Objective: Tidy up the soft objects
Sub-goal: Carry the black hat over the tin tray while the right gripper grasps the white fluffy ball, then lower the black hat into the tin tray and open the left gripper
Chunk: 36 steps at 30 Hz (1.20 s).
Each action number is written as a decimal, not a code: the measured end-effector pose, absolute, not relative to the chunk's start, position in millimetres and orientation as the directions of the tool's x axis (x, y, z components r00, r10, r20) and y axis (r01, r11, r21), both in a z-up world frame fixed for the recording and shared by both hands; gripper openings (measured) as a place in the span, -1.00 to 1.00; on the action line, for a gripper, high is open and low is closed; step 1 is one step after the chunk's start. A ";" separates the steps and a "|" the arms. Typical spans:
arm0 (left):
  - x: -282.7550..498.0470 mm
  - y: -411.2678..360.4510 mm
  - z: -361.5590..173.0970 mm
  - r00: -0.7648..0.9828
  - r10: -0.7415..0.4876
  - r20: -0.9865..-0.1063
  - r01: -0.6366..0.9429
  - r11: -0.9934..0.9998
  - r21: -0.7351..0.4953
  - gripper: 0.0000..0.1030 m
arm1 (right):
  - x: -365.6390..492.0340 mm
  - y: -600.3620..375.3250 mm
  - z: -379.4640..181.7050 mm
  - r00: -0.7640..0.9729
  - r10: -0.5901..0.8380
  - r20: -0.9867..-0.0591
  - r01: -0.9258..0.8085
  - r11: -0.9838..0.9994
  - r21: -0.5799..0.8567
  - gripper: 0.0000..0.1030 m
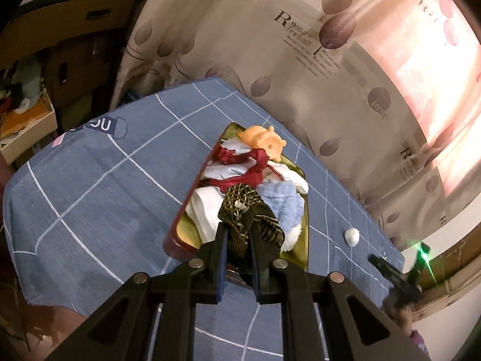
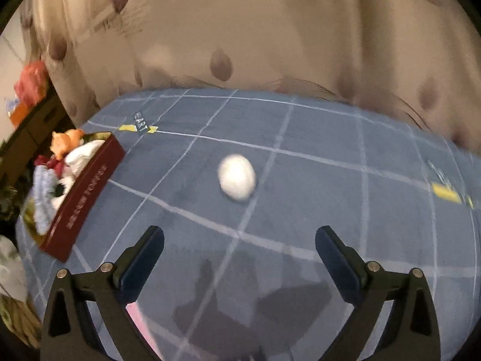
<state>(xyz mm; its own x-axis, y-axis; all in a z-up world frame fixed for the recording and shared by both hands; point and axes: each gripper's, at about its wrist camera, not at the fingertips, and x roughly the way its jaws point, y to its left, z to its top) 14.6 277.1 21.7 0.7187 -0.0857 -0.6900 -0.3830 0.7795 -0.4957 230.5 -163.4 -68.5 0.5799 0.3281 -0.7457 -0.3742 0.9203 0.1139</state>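
A beige curtain (image 1: 300, 45) printed with brown leaves and lettering hangs behind the worktop (image 1: 99, 180), which wears a blue cloth crossed by white grid lines. At two o'clock pink daylight (image 1: 427, 69) glows through the fabric. At ten o'clock stand stacked cardboard boxes (image 1: 72, 39) in dim shadow.

Dim warm light, pink glare on the curtain (image 1: 421, 69), right view motion-blurred, edges fisheye-bent
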 end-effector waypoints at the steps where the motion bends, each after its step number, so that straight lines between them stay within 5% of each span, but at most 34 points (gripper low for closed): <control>1: 14.7 278.7 21.7 0.719 -0.087 -0.689 -0.383 0.778 -0.498 -0.74 | 241.5 -154.8 -70.6 0.578 0.324 -0.749 -0.383 0.918 0.101 0.71; 7: 16.3 288.2 19.4 0.719 -0.076 -0.691 -0.396 0.773 -0.496 -0.74 | 283.9 -129.4 -81.6 0.555 0.298 -0.777 -0.383 0.920 0.080 0.64; 8: 16.9 289.4 18.7 0.718 -0.074 -0.692 -0.397 0.772 -0.495 -0.74 | 287.4 -125.1 -84.1 0.555 0.283 -0.782 -0.381 0.922 0.064 0.55; 10: 19.2 290.7 16.5 0.714 -0.075 -0.696 -0.400 0.773 -0.493 -0.74 | 292.7 -119.8 -90.2 0.545 0.273 -0.792 -0.386 0.921 0.052 -0.15; 15: 26.0 289.5 10.2 0.700 -0.077 -0.710 -0.404 0.777 -0.483 -0.74 | 306.0 -111.7 -110.7 0.502 0.239 -0.831 -0.389 0.921 0.030 -0.26; 17: 30.4 288.8 8.9 0.696 -0.075 -0.714 -0.404 0.781 -0.476 -0.74 | 305.3 -112.3 -110.0 0.508 0.252 -0.824 -0.394 0.918 0.038 -0.61; 21: 39.9 284.9 6.6 0.687 -0.064 -0.724 -0.400 0.798 -0.451 -0.64 | 299.2 -111.5 -107.9 0.513 0.257 -0.819 -0.412 0.911 0.027 -0.63; 25: 47.6 283.2 -1.8 0.671 -0.048 -0.740 -0.413 0.804 -0.427 0.12 | 275.8 -110.1 -90.0 0.529 0.315 -0.788 -0.436 0.897 0.065 -0.63; 36: 35.2 275.2 23.9 0.734 -0.013 -0.679 -0.366 0.835 -0.411 0.20 | 208.8 -40.1 -27.5 0.463 0.577 -0.673 -0.617 0.755 0.223 -0.63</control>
<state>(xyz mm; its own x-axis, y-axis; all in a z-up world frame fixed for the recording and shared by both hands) 35.2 275.2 23.9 0.7339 -0.0130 -0.6791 -0.3657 0.8350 -0.4112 208.8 -40.1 -27.5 0.4631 0.5770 -0.6728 -0.6169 0.7548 0.2228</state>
